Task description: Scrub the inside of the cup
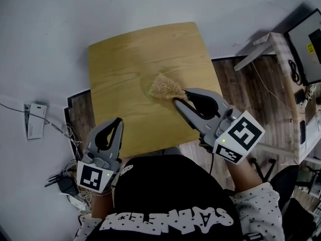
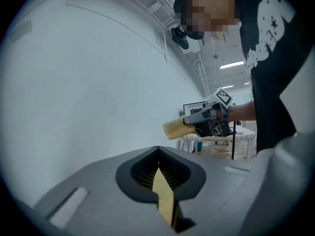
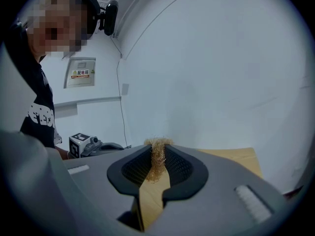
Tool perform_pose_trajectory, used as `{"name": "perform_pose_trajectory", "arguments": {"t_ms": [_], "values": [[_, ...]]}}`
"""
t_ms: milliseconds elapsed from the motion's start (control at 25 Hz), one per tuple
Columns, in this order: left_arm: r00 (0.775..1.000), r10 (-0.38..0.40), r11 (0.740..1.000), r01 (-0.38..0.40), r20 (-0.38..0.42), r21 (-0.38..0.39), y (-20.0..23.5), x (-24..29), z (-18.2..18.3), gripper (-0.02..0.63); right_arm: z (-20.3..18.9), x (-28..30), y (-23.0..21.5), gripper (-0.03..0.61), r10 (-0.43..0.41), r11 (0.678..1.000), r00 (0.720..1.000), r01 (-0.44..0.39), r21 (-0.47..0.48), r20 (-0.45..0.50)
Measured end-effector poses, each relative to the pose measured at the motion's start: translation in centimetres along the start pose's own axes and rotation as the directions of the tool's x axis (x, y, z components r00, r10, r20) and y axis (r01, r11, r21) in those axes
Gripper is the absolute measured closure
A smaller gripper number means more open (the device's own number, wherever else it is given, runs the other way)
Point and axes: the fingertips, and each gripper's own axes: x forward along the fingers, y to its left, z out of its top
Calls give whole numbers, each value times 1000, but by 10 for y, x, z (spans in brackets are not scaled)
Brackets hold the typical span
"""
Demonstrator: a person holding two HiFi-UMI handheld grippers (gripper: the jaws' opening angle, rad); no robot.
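A tan loofah scrubber (image 1: 163, 88) hangs over the middle of the small wooden table (image 1: 125, 59), pinched at its near end by my right gripper (image 1: 179, 97), which is shut on it. In the right gripper view the loofah fibres (image 3: 157, 157) are squeezed between the jaws. My left gripper (image 1: 118, 120) is shut and holds nothing, hovering over the table's near left edge. From the left gripper view I see its closed jaw tips (image 2: 157, 152), and beyond them the loofah (image 2: 173, 128) in the right gripper. No cup shows in any view.
A white box (image 1: 34, 120) and a tangle of cables with an adapter (image 1: 65, 185) lie on the floor at the left. A light workbench with a monitor (image 1: 296, 74) stands at the right, over dark wood flooring (image 1: 241, 89).
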Motion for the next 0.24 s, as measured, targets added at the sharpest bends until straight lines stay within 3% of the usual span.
{"name": "perform_pose_trajectory", "arguments": {"t_ms": [240], "values": [[1000, 21, 999, -22, 21, 37, 4, -1, 7, 612, -2, 2, -7, 489, 12, 1000, 1000, -12, -15, -4]]}}
